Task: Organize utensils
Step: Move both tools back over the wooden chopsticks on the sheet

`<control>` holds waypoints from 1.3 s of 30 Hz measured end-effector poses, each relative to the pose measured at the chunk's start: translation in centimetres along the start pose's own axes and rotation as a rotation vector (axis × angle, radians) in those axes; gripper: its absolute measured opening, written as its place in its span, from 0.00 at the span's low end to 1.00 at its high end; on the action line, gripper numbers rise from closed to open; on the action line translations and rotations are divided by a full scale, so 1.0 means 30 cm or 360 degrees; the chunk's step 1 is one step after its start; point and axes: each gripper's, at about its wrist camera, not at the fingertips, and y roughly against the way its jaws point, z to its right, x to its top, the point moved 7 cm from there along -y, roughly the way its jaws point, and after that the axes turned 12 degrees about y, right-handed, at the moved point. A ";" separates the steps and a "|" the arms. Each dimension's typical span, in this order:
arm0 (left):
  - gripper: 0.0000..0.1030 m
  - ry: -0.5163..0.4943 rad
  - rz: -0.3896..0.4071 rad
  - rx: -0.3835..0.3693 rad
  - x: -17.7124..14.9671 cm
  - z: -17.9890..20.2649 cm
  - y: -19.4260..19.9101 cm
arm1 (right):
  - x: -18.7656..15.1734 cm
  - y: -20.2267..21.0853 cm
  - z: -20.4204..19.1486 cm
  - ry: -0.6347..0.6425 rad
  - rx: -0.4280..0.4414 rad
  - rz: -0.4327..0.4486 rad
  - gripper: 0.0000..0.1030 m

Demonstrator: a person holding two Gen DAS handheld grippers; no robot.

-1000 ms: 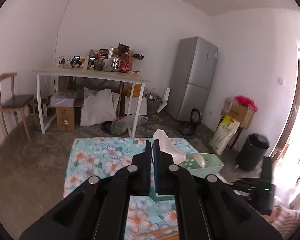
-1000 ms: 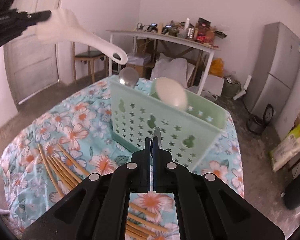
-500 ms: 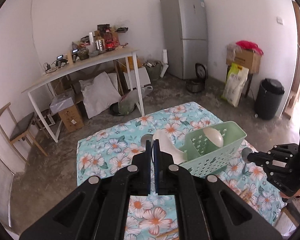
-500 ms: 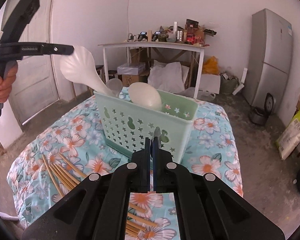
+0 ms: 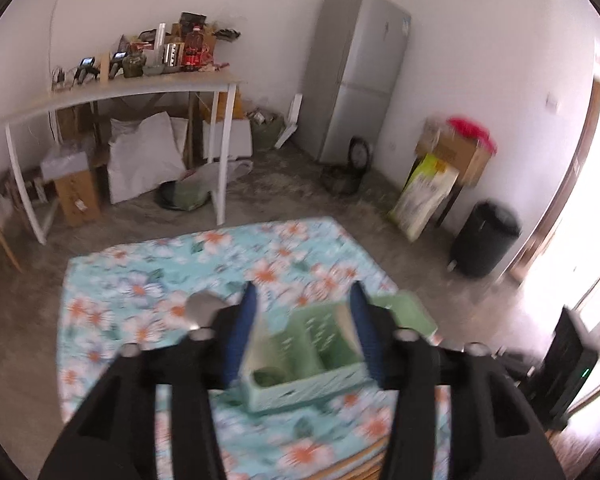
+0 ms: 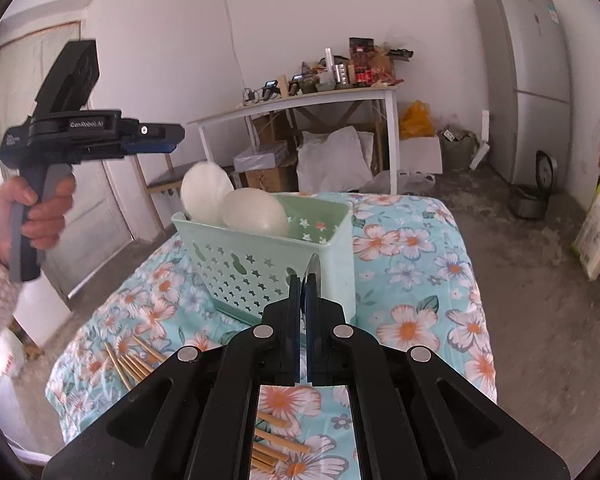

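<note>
Left gripper (image 5: 302,312) now gapes wide and empty above the basket (image 5: 300,364), its white spoon (image 6: 203,194) dropped inside beside another. Right gripper (image 6: 305,280) stays pinched on a thin metal utensil (image 6: 313,280), mostly hidden. Chopsticks (image 6: 132,364) lie near-left, partly cut off.

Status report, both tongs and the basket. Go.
Left tongs open, empty, above the green basket. Right tongs shut on a thin metal utensil. Two white spoons in basket. Chopsticks loose on cloth.
</note>
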 end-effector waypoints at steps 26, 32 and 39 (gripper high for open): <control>0.77 0.0425 0.0209 0.0144 -0.562 -0.224 0.253 | 0.467 0.124 0.070 -0.0280 0.0270 0.0512 0.00; 0.77 0.0456 0.0140 0.0171 -0.655 -0.268 0.252 | 0.419 -0.020 0.049 -0.0251 0.0245 0.0391 0.00; 0.77 0.0421 0.0120 0.0178 -0.694 -0.275 0.252 | 0.275 -0.143 0.018 -0.0228 0.0202 0.0140 0.05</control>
